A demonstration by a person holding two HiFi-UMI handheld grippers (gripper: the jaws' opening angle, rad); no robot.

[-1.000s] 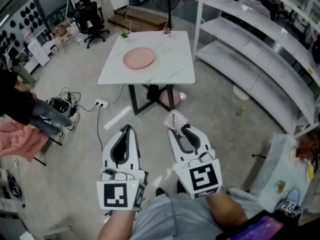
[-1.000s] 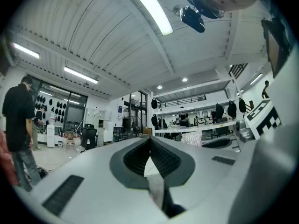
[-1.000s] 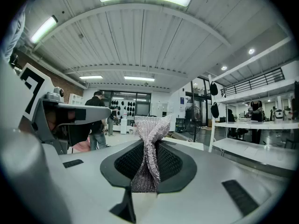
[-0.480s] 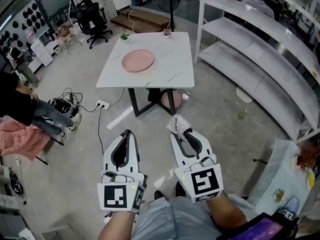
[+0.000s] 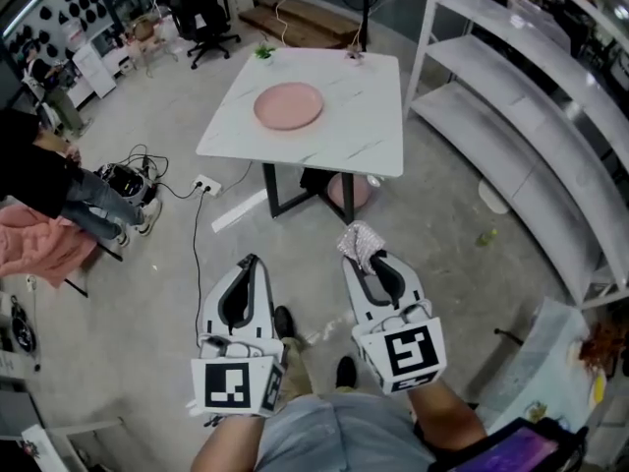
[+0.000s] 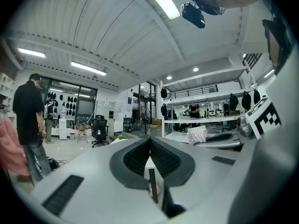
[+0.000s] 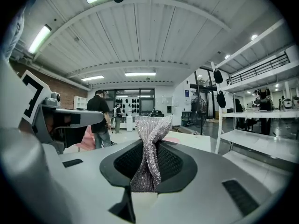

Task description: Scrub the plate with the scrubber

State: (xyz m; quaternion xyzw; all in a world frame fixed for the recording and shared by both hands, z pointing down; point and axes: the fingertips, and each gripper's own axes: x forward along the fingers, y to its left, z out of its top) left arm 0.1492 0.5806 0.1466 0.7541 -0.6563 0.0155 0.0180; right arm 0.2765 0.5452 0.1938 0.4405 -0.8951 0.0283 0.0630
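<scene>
A round pink plate (image 5: 289,105) lies on a white marble-topped table (image 5: 364,131) well ahead of me. Both grippers hang over the floor, short of the table. My right gripper (image 5: 366,254) is shut on a silvery mesh scrubber (image 5: 360,242); the scrubber (image 7: 148,149) stands pinched between the jaws in the right gripper view. My left gripper (image 5: 249,265) is shut with nothing in it, its pads (image 6: 149,156) pressed together. A sliver of the plate (image 7: 175,134) shows beyond the scrubber.
White metal shelving (image 5: 531,87) runs along the right. A person (image 5: 39,190) stands at the left near cables and a power strip (image 5: 208,183) on the floor. Office chairs (image 5: 201,13) and a small potted plant (image 5: 262,54) lie beyond the table. My feet (image 5: 314,347) show below.
The view has shifted: the table and plate now sit slightly lower and to the right, nearer. Both grippers keep their pose, the right still holding the scrubber.
</scene>
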